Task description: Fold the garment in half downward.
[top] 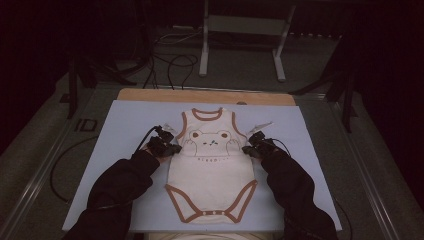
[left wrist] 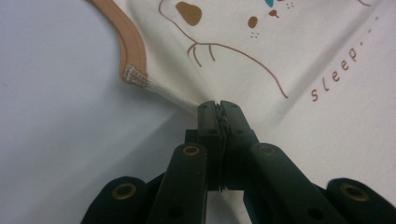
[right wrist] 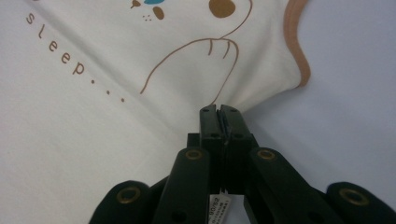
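pale blue table mat (top: 125, 150) under cream bodysuit (top: 210, 180)

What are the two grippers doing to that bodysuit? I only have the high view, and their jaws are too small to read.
Observer: The left gripper is shut on the bodysuit, pinching its side seam just below the brown armhole trim.
Operator: And the other one?
Observer: The right gripper is shut on the opposite side edge, under the other armhole.
Operator: Any print near the jaws?
Observer: The word sleep, followed by dots, in brown letters under the bear's paws.
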`<action>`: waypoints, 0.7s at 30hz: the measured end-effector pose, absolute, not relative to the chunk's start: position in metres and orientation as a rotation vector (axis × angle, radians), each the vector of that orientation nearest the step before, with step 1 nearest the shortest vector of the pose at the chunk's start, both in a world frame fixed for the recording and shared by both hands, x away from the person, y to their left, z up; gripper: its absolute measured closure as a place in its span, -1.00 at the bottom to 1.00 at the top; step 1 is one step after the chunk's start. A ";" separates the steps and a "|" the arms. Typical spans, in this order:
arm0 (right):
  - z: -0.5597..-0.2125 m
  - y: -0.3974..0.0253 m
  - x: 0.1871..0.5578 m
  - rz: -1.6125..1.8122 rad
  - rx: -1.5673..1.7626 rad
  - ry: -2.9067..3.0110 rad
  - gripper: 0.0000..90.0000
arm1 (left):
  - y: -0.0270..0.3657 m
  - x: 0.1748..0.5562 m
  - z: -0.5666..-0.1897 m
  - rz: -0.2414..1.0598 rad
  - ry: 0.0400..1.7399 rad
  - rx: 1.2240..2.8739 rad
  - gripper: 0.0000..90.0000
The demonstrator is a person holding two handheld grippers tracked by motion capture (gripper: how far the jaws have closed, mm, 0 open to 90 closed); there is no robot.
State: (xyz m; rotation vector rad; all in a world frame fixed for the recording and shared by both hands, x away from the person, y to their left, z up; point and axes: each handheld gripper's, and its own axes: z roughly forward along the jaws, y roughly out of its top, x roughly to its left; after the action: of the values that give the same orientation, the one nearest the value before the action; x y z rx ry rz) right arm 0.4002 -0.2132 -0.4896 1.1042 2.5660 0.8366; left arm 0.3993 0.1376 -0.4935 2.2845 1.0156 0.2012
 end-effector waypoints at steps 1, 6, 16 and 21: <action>-0.488 -0.214 0.400 0.847 1.110 2.557 0.99 | 0.138 0.399 -0.493 0.197 1.009 2.284 0.97; -0.484 -0.215 0.398 0.865 1.098 2.557 0.99 | 0.140 0.397 -0.489 0.209 0.999 2.280 0.97; -0.470 -0.217 0.386 0.916 1.060 2.533 0.99 | 0.146 0.389 -0.473 0.195 0.960 2.257 0.98; -0.464 -0.219 0.377 0.942 1.037 2.531 0.99 | 0.149 0.383 -0.468 0.178 0.936 2.263 0.97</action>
State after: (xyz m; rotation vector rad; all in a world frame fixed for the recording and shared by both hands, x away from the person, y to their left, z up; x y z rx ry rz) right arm 0.3771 -0.2186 -0.4642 1.0369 2.5313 0.9421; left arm 0.3827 0.1490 -0.4684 2.2626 0.9361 0.1777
